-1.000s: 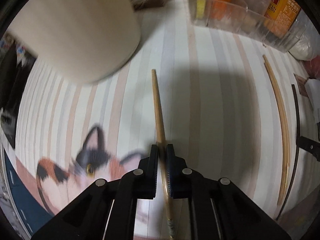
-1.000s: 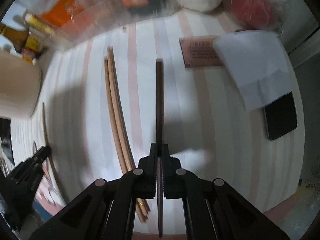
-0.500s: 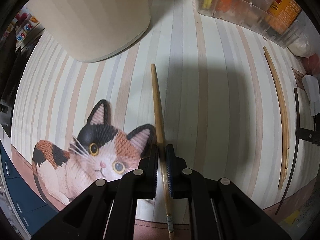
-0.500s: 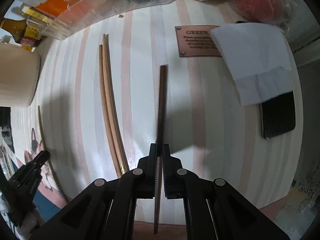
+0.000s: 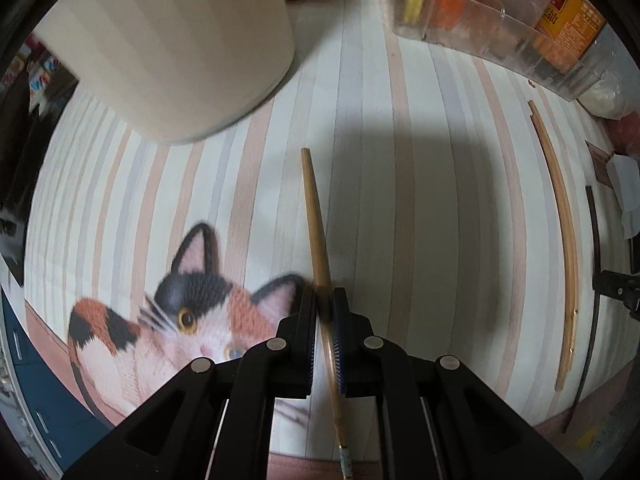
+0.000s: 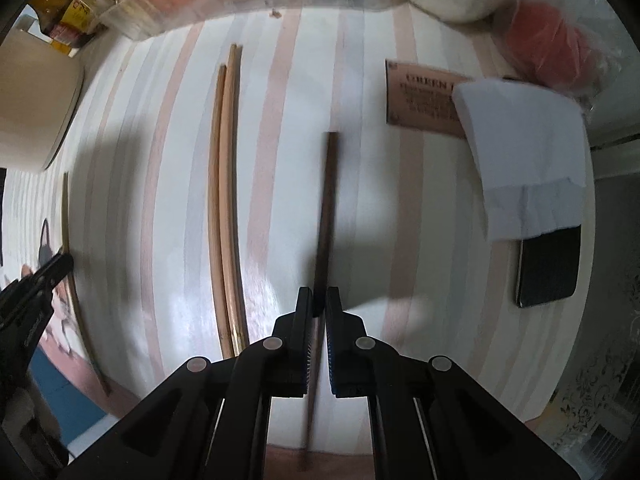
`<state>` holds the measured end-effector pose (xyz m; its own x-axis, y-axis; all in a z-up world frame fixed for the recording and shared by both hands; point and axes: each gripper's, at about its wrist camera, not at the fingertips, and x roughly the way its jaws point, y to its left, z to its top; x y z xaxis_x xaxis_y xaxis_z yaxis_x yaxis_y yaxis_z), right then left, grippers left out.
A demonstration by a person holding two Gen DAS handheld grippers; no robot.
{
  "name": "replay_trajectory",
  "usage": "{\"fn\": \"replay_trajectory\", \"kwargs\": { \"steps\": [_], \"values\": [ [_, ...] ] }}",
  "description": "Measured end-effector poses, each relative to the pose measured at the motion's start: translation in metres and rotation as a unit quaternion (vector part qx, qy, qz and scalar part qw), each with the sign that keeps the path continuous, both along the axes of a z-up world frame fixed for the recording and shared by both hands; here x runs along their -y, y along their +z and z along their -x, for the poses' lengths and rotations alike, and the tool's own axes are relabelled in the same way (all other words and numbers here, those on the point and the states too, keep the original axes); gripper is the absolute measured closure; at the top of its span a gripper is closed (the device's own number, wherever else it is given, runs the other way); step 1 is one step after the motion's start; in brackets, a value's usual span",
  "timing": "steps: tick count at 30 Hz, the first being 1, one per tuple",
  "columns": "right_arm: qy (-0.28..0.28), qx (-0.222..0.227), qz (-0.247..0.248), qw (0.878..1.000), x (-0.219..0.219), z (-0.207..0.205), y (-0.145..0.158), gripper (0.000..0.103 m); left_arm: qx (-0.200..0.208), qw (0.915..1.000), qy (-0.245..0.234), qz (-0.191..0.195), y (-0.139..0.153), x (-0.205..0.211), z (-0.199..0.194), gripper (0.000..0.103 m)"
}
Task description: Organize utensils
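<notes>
- While the cream container [image 5: 176,44] stood ahead and left of the left hand-held gripper [image 5: 324,300], a hasty swing could have knocked its wall.
- Clenched on the light chopstick [image 5: 314,216] near one end, that gripper left a long free end that might pivot or slip.
- Likewise, the right hand-held gripper [image 6: 319,300] pinched the dark chopstick [image 6: 326,200]; lowering it crookedly beside the paired chopsticks [image 6: 224,200] to its left risked scattering them across the striped surface [image 6: 280,100].

I see a tabletop [image 5: 420,200] striped in cream, pale grey and salmon pink. A calico cat print [image 5: 180,320], orange, black and white, sits near its edge. I hold a tan chopstick [image 5: 316,220] and a dark brown chopstick [image 6: 326,208] in black grippers with blue pads. The cylinder [image 5: 180,40] is cream.
</notes>
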<state>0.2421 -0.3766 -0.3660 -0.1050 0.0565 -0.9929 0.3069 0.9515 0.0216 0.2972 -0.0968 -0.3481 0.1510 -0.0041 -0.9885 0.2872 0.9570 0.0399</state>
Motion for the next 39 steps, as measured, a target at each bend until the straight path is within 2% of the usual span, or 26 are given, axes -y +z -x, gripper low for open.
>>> {"fn": "replay_trajectory", "kwargs": {
  "steps": [3, 11, 14, 16, 19, 21, 23, 25, 26, 30, 36, 39],
  "values": [
    [0.011, -0.012, -0.005, 1.0, 0.001, 0.007, -0.001, 0.097, -0.021, 0.9996, 0.011, 0.015, -0.001, -0.007, 0.007, 0.097],
    [0.024, -0.039, 0.006, 0.999, -0.007, -0.008, -0.01, 0.093, -0.027, 0.9995, 0.014, 0.012, -0.004, -0.004, -0.004, 0.097],
    [0.03, -0.05, -0.003, 0.998, -0.018, -0.018, -0.014, 0.081, -0.027, 0.9995, 0.014, 0.012, -0.006, -0.002, -0.005, 0.097],
    [0.031, -0.051, -0.014, 0.998, -0.026, -0.023, -0.013, 0.066, -0.027, 0.9995, 0.015, 0.012, -0.005, -0.003, -0.001, 0.097],
    [0.041, -0.054, -0.008, 0.998, -0.038, -0.028, -0.01, 0.064, -0.027, 0.9995, 0.015, 0.012, -0.005, 0.0, -0.004, 0.097],
    [0.042, -0.052, 0.0, 0.998, -0.043, -0.029, -0.01, 0.064, -0.027, 0.9995, 0.014, 0.011, -0.005, 0.0, -0.004, 0.097],
    [0.03, -0.043, 0.003, 0.999, -0.044, -0.021, -0.008, 0.072, -0.027, 0.9995, 0.014, 0.012, -0.005, 0.0, -0.002, 0.097],
    [0.016, -0.035, 0.017, 0.999, -0.042, -0.018, -0.006, 0.092, -0.028, 0.9994, 0.016, 0.011, -0.002, -0.003, 0.005, 0.097],
    [0.011, -0.03, 0.02, 0.999, -0.035, -0.014, -0.004, 0.095, -0.028, 0.9994, 0.016, 0.01, -0.001, -0.003, 0.006, 0.097],
    [-0.001, -0.021, 0.019, 1.0, -0.034, -0.014, -0.003, 0.096, -0.016, 0.9998, 0.011, 0.0, 0.0, 0.005, 0.003, 0.097],
    [0.005, 0.019, 0.077, 0.997, -0.048, -0.019, 0.005, 0.096, 0.012, 0.9996, -0.011, -0.022, 0.0, 0.02, -0.001, 0.098],
    [-0.002, 0.039, 0.085, 0.996, -0.054, -0.013, 0.008, 0.097, 0.009, 0.9999, -0.006, -0.013, 0.001, 0.017, -0.001, 0.098]
  ]
}}
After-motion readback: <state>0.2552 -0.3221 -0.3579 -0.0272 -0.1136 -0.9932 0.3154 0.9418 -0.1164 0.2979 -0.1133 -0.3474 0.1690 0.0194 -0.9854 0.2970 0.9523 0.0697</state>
